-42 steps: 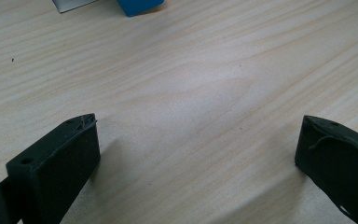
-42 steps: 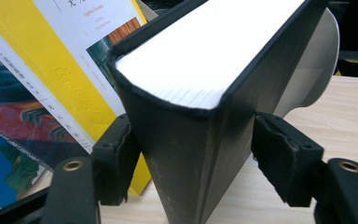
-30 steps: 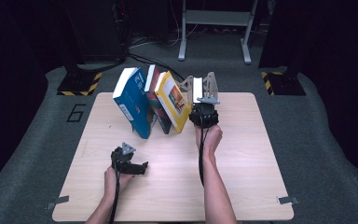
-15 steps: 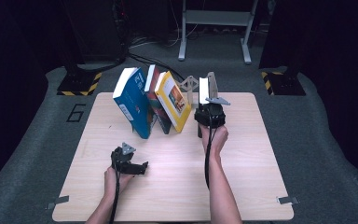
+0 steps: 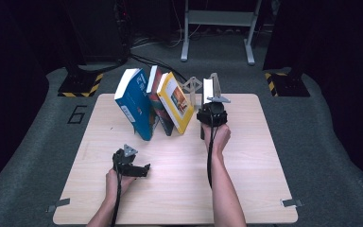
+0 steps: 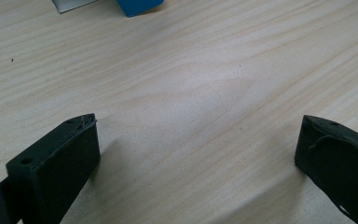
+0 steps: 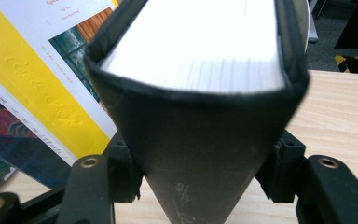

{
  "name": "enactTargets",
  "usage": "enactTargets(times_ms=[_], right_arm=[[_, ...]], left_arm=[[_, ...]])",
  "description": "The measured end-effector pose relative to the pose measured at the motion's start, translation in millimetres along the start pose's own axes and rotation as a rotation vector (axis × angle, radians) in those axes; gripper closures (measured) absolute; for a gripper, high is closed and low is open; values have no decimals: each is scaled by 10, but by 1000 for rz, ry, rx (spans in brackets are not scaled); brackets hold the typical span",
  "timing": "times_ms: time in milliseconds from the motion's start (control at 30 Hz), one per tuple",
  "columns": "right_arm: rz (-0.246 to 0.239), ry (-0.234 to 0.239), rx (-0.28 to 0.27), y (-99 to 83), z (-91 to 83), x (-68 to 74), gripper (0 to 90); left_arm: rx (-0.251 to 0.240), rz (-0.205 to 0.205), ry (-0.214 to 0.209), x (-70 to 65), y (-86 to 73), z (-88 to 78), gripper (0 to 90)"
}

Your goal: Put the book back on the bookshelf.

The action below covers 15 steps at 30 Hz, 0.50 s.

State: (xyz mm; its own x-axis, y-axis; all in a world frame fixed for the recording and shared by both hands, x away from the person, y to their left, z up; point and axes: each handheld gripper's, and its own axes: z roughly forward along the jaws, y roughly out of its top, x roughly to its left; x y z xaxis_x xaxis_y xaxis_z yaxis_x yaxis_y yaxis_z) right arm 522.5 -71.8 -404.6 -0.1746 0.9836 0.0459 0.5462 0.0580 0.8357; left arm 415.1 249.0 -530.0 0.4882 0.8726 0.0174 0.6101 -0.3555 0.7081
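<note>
Black book [image 7: 200,140], frame centre: rigid, fairly heavy, smooth cover. Pinched at spine by right gripper [image 7: 198,168]. Left gripper [image 6: 196,149] spread, empty.

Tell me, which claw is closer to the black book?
The right claw. Its jaws sit on either side of the black book's spine, holding it upright. The left claw is open over the bare table, well away from it.

The black book [image 7: 196,140] stands between the jaws, blurred at close range and cut off by the frame's top edge. The yellow book [image 7: 42,93] is cropped at left, its cover lettering unreadable. A blue corner [image 6: 140,6], probably the blue book, is cut off in the left gripper view.
</note>
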Motion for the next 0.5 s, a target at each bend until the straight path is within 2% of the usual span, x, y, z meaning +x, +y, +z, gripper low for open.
enactTargets(times_ms=[33,100,167,267,367,400,467,500], right_arm=[[-6,-1,3,8,-3,-7,410],[2,9,12,33,13,-20,329],[4,14,14,67,31,-41,334],[2,26,13,98,47,-39,397],[8,14,0,97,54,-34,443],[4,-2,1,98,43,-29,480],[-38,-45,-2,103,26,-31,528],[-37,-34,-9,99,27,-62,532]], left_arm=[[0,1,0,1,0,0,0],[0,1,-1,0,0,0,0],[4,6,-2,3,1,-3,0],[-1,0,-1,0,0,0,0],[4,7,-2,4,1,-3,0],[4,6,-2,4,1,-3,0],[0,2,-2,1,0,0,0],[-1,1,-1,0,0,0,0]])
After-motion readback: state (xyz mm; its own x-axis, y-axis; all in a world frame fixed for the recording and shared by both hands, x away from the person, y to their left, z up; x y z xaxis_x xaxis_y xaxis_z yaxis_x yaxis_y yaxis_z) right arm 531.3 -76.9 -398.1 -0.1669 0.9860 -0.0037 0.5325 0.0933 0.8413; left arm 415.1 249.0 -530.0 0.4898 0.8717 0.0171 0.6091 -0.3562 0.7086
